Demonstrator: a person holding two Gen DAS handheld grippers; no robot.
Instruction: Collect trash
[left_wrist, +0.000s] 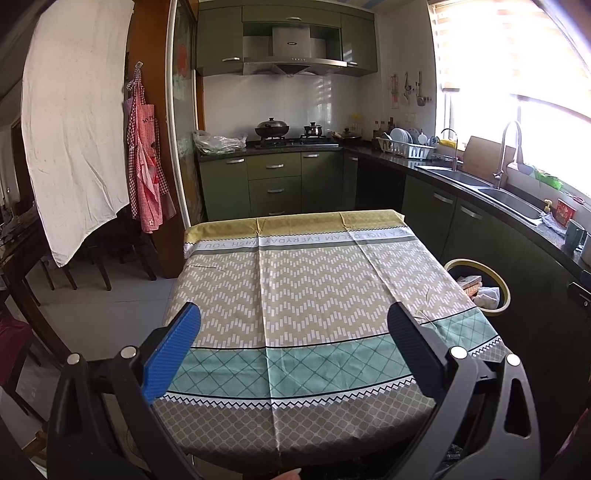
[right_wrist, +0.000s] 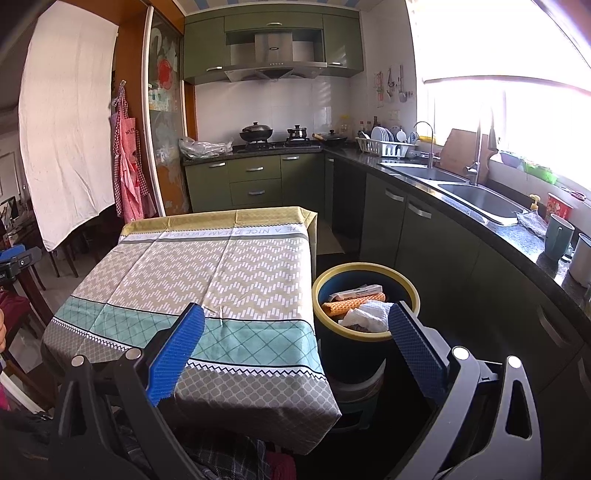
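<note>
Kitchen table's patterned cloth (right_wrist: 192, 280); yellow-rimmed bin (right_wrist: 369, 267) holding crumpled trash (right_wrist: 367, 314); both grippers wide.

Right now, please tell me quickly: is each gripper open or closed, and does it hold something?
Left gripper: open, holding nothing, above the tablecloth.
Right gripper: open, holding nothing, near the trash bin.

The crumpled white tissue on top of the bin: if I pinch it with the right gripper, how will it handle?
The white tissue looks crumpled and soft, so it should squash flat between the pads and weigh almost nothing. It rests loosely on other trash in the yellow-rimmed bin, so it probably lifts free. The right gripper is wide open, with room to spare.
</note>
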